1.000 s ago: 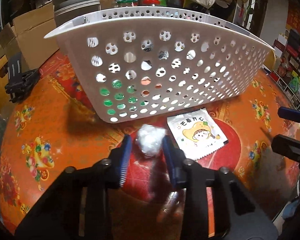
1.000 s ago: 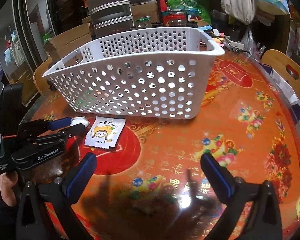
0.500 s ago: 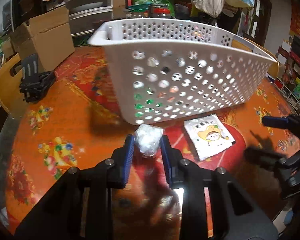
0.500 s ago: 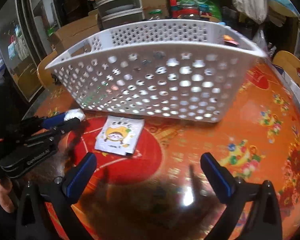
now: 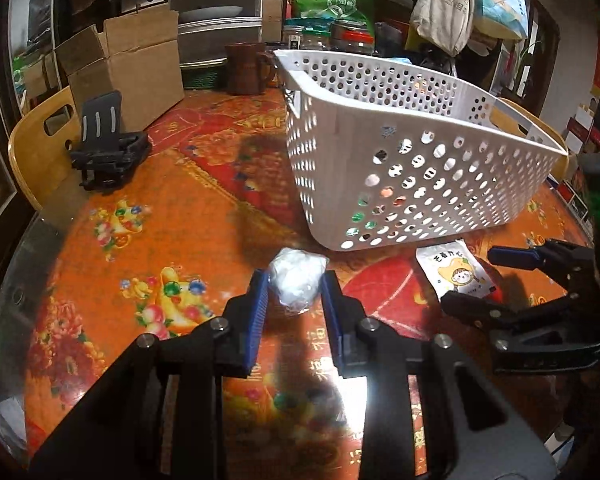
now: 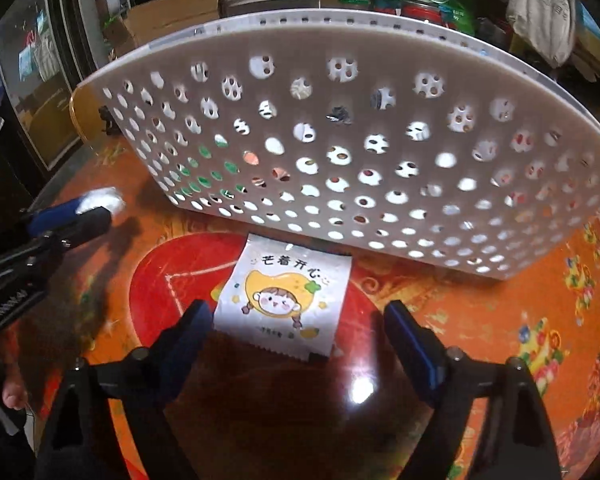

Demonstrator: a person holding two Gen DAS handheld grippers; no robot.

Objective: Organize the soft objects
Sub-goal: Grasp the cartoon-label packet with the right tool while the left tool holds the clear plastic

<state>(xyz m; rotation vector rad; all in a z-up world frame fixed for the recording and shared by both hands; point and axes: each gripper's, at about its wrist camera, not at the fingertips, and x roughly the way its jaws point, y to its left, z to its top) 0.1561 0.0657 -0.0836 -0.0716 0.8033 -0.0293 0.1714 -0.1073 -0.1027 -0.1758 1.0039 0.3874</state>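
Note:
My left gripper (image 5: 294, 282) is shut on a crumpled white soft ball (image 5: 297, 276), held a little above the table, left of the basket's near corner. The white perforated basket (image 5: 420, 152) stands on the orange patterned table (image 5: 148, 240) and holds several items, seen only through its holes. A white sachet with a cartoon face (image 6: 288, 296) lies flat in front of the basket wall (image 6: 380, 92). My right gripper (image 6: 296, 314) straddles the sachet's near edge. Its jaws are closing and the pads are not pressing on it. In the right wrist view, the left gripper (image 6: 88, 212) and the ball (image 6: 102, 200) sit at the left.
A black folding stand (image 5: 108, 144) sits at the table's left edge beside a wooden chair back (image 5: 36, 148). A cardboard box (image 5: 132, 68) and a brown mug (image 5: 246, 68) stand behind. Shelves, jars and bags crowd the background. A second chair (image 5: 528, 120) is behind the basket.
The left gripper has carried the ball leftward, off the basket's front wall toward its corner. The right gripper has dropped down over the sachet, and its jaws have narrowed.

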